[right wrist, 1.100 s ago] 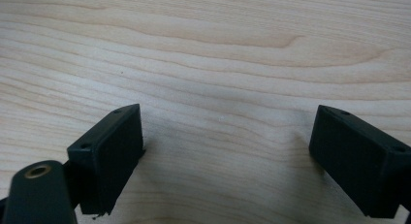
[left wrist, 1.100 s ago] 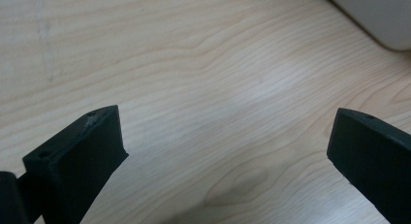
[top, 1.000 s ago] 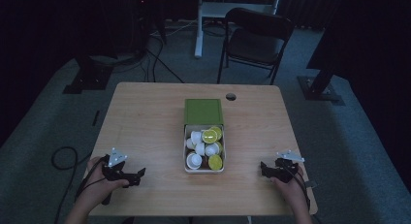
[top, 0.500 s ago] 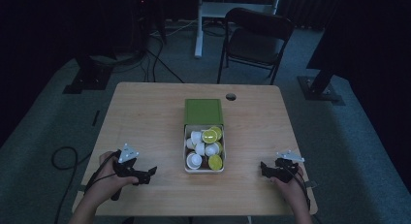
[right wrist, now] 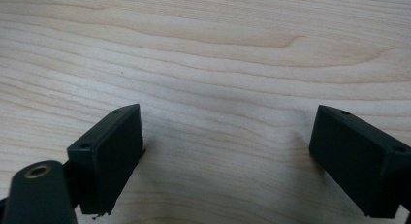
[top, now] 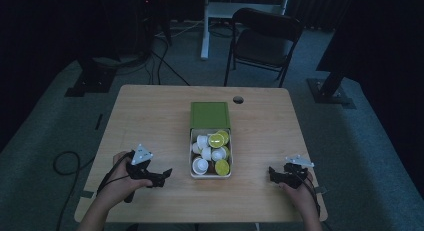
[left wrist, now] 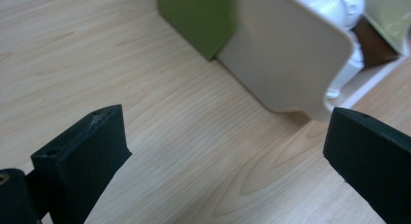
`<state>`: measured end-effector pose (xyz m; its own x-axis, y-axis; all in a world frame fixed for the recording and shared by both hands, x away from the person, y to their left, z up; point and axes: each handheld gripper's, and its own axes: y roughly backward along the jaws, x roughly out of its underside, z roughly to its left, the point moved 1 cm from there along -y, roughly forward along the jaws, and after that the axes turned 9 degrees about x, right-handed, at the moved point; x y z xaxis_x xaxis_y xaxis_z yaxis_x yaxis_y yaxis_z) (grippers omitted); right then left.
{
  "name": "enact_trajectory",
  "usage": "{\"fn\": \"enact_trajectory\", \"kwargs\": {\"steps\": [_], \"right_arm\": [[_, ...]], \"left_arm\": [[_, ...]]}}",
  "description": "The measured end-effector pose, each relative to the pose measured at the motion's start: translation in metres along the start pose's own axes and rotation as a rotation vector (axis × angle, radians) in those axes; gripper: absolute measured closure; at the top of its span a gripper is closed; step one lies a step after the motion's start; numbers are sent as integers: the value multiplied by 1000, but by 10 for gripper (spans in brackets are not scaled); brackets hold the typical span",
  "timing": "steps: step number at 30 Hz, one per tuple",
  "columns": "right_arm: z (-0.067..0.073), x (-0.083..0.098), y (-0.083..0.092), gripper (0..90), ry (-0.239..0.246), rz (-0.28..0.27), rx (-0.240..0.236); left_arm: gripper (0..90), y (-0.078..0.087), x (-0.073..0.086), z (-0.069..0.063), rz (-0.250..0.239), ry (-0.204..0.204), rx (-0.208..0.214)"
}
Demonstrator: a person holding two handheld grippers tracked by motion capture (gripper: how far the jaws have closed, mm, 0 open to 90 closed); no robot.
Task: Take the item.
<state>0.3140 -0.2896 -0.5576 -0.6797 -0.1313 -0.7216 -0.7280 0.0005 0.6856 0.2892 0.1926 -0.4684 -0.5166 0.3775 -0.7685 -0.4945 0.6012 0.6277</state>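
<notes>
Pale wooden counter (top: 150,121), lit dimly. At its middle, a white tray (top: 210,175) of white and yellow-green capsules (top: 216,140), green sleeve (top: 209,114) at the far end. Left tool (top: 162,175) just beside the tray's near corner, jaws wide apart, empty. Right tool (top: 272,173) well apart, near the edge, likewise wide and empty.

Dim lab: stands (top: 92,73), floor cables (top: 165,66), folding chair (top: 262,41)

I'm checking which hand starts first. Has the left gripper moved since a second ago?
Yes. In the high view the left gripper has moved right across the table, toward the white tray of capsules, jaws open. The tray hasn't moved.
</notes>
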Motion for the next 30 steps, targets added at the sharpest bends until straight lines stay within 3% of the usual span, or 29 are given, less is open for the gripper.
{"fn": "enact_trajectory", "kwargs": {"steps": [7,15,21,25,30], "right_arm": [[0,0,0,117,0,-1,0],[0,0,0,117,0,0,0],[0,0,0,117,0,0,0],[0,0,0,117,0,0,0],[0,0,0,117,-1,0,0]], "left_arm": [[21,-6,-16,-14,-22,-20,78],[21,-13,-40,-30,-59,-57,132],[49,-20,-57,-43,-65,-109,154],[49,-26,-69,-50,-80,-104,181],[61,-36,-81,-55,-86,-108,185]]}}
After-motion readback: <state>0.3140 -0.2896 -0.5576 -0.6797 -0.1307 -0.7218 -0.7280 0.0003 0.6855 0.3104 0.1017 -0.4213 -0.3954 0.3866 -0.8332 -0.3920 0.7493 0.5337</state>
